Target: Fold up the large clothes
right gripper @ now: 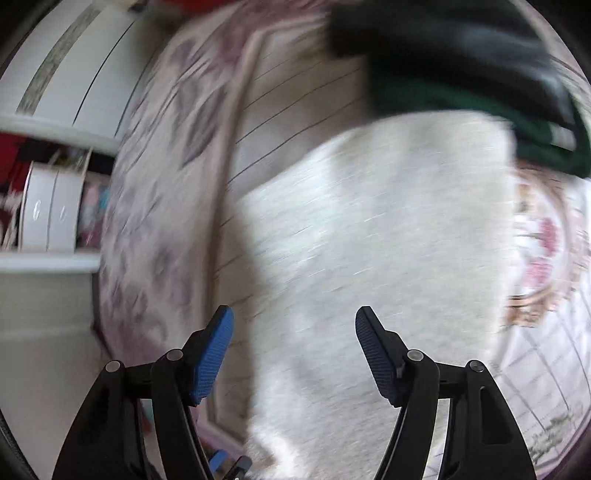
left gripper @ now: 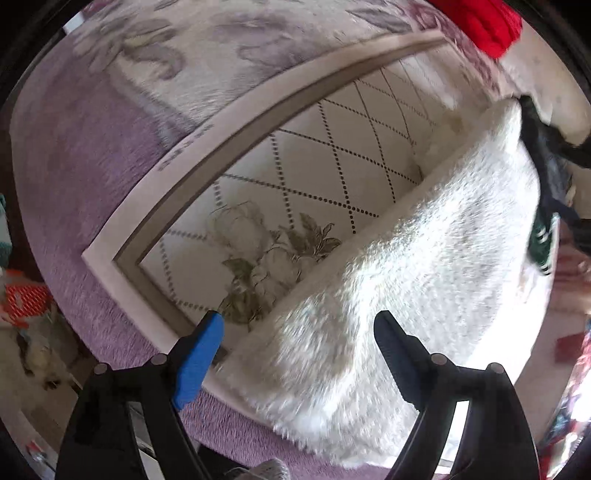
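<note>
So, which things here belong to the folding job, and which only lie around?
For the job:
- white fluffy garment
- left gripper, open
- right gripper, open

Just lying about:
- red cloth
- dark green clothing
- purple rug

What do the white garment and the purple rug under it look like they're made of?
White garment: looks like long-pile fleece or faux fur; shaggy, slightly glossy fibres stand out along its edge. The right wrist view is too blurred to add detail.
Purple rug: appears to be a short, dense woven pile with a matte-to-soft sheen, a printed floral pattern and a cream border. Exact fibre of either cannot be told.
</note>
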A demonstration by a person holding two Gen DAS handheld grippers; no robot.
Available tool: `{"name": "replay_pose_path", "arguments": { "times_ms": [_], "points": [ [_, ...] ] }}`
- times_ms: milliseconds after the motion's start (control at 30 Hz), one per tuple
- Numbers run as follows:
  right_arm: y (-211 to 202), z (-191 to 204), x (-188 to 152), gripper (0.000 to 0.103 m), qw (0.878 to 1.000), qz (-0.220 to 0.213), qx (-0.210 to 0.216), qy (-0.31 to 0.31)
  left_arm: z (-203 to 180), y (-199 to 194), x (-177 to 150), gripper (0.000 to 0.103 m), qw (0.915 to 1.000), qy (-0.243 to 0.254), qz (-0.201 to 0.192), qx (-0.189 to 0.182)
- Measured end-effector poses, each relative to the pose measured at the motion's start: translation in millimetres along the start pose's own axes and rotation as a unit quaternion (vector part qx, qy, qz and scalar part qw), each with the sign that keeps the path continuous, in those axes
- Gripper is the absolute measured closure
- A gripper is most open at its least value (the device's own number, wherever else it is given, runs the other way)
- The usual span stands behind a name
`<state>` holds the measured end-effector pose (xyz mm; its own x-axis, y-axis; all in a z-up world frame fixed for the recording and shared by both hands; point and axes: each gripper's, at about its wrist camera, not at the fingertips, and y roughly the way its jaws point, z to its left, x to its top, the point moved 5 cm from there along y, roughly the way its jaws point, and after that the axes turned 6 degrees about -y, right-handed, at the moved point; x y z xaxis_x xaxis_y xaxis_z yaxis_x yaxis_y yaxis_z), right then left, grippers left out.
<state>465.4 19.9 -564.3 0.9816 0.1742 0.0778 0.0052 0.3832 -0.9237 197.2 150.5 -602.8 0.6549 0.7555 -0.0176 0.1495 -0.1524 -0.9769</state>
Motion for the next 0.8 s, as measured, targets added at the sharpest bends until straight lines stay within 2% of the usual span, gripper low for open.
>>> {"name": "replay_pose_path", "arguments": {
  "times_ms": [67, 100, 133, 233, 267, 333, 367, 400, 467, 500, 567, 600, 633, 700, 800],
  "points": [
    [0, -19, 18, 0.048, 1.0, -0.017, -0.019, 0.017, 1, 18, 12, 0.02, 0.9994, 0.013, -0.002, 0.031],
    [4, -28, 26, 0.06, 0.999, -0.023, -0.02, 0.021, -1, 30, 15, 0.02, 0.9987, 0.018, 0.0, 0.048],
    [15, -32, 33, 0.064, 1.0, -0.016, -0.019, 0.016, -1, 41, 18, 0.02, 0.9982, 0.016, 0.007, 0.058],
    [64, -26, 59, 0.064, 1.0, -0.011, -0.004, -0.017, 0, 64, 26, 0.016, 0.998, 0.009, 0.02, 0.059],
    [85, -19, 67, 0.063, 0.999, -0.005, -0.012, -0.03, -1, 68, 29, 0.011, 0.9981, 0.012, 0.015, 0.059],
    [138, -21, 82, 0.062, 0.996, 0.029, -0.05, -0.063, -5, 66, 34, 0.011, 0.9974, 0.027, 0.003, 0.066],
    [149, -16, 88, 0.061, 0.995, 0.028, -0.06, -0.072, -7, 63, 35, 0.011, 0.9969, 0.034, 0.002, 0.07],
    [146, -14, 91, 0.059, 0.995, 0.023, -0.064, -0.079, -8, 58, 36, 0.011, 0.996, 0.042, 0.004, 0.079],
    [130, -8, 89, 0.059, 0.993, 0.029, -0.056, -0.101, -9, 38, 35, 0.012, 0.996, 0.049, -0.001, 0.074],
    [111, -8, 83, 0.059, 0.993, 0.021, -0.038, -0.11, -8, 21, 35, 0.012, 0.9963, 0.051, -0.011, 0.069],
    [74, -16, 58, 0.049, 0.995, 0.019, 0.0, -0.096, -3, -4, 34, 0.012, 0.9968, 0.053, -0.019, 0.057],
    [60, -23, 41, 0.034, 0.996, 0.02, 0.015, -0.084, 0, -14, 33, 0.012, 0.9972, 0.051, -0.02, 0.051],
    [42, -35, 15, 0.025, 0.997, 0.024, 0.031, -0.069, 5, -23, 31, 0.012, 0.9978, 0.05, -0.018, 0.04],
    [29, -53, -36, 0.025, 0.997, 0.04, 0.038, -0.044, 12, -22, 25, 0.012, 0.9978, 0.058, -0.003, 0.031],
    [35, -88, -132, 0.025, 0.994, 0.101, 0.031, 0.028, 13, 9, 16, 0.015, 0.9944, 0.089, 0.047, 0.033]
  ]
}}
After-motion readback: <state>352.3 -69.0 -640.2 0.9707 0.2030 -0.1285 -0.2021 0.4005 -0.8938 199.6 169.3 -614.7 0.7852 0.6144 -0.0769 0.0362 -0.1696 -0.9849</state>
